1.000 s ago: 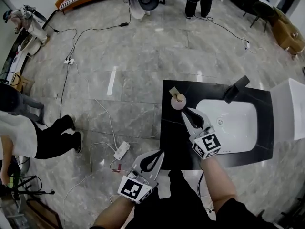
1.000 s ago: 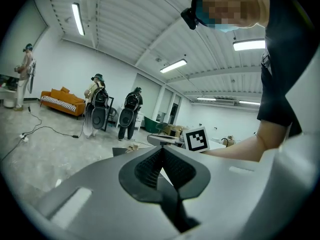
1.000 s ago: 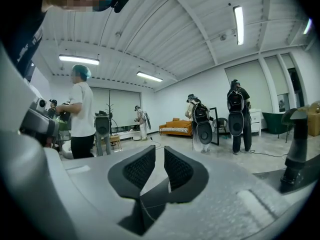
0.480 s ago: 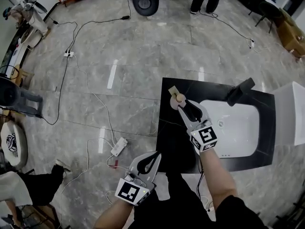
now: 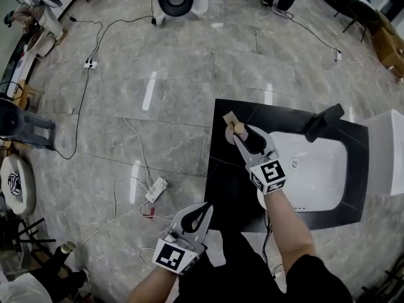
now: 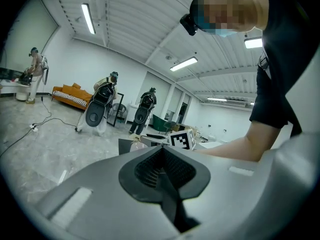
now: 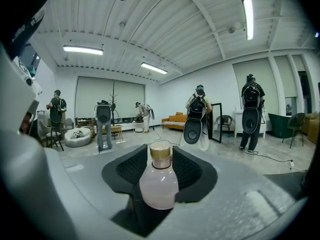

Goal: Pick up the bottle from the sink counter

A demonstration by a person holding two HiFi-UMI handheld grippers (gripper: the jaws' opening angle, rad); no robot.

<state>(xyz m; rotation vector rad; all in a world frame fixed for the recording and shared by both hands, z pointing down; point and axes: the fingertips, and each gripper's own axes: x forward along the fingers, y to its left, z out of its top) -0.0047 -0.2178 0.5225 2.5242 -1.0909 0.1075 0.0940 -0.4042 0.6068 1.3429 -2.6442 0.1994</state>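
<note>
A small pale pink bottle [image 5: 235, 132] with a tan cap stands upright at the far left corner of the black sink counter [image 5: 226, 182]. My right gripper [image 5: 244, 135] reaches over the counter to it. In the right gripper view the bottle [image 7: 159, 184] sits between the two jaws, which are opening around it; I see no firm squeeze from the dark pads [image 7: 131, 169]. My left gripper [image 5: 204, 207] hangs off the counter's near left corner, over the floor, holding nothing. Its jaws meet in the left gripper view [image 6: 161, 151].
A white basin [image 5: 315, 163] is sunk into the counter, with a black faucet [image 5: 322, 122] behind it. A small tan object [image 5: 230, 118] lies just beyond the bottle. A white block [image 5: 388, 150] stands at the right. Cables and a power strip [image 5: 155, 189] lie on the floor.
My right gripper has moved forward along the counter until the bottle stands between its jaws, which have spread wider. The person at the left has walked away.
</note>
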